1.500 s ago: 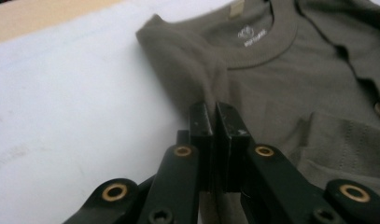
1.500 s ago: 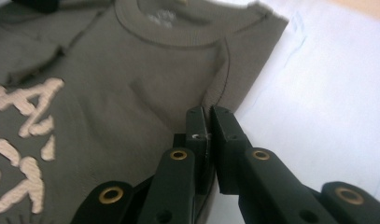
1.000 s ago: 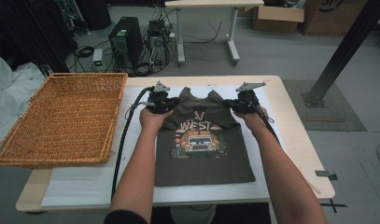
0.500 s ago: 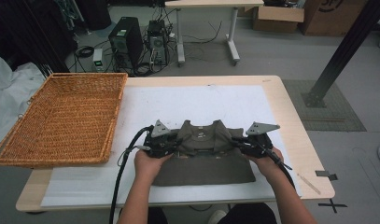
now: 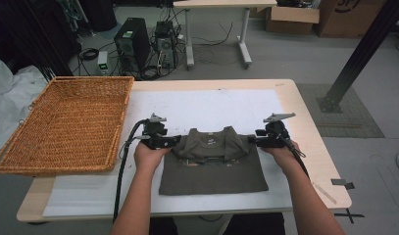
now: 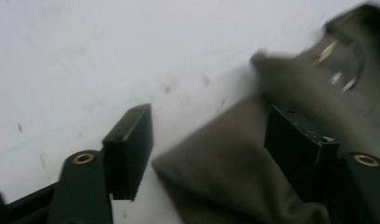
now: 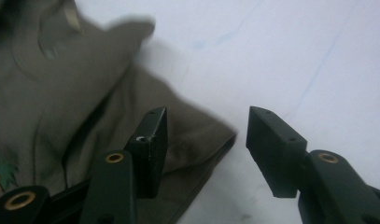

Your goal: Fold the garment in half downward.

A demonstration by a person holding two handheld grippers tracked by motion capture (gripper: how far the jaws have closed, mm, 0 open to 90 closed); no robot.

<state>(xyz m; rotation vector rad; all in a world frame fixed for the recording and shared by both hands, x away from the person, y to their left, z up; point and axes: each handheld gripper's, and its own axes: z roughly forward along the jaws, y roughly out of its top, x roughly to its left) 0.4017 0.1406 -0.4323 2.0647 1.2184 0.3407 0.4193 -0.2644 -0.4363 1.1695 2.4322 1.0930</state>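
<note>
My left gripper [image 5: 173,142] and right gripper [image 5: 251,142] just opening, jaws apart, loose over the folded T-shirt's [image 5: 214,166] shoulder corners.

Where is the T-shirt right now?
In the high view the folded T-shirt lies on the white sheet near the table's front edge, between the left gripper and right gripper, right of the wicker basket.
</note>
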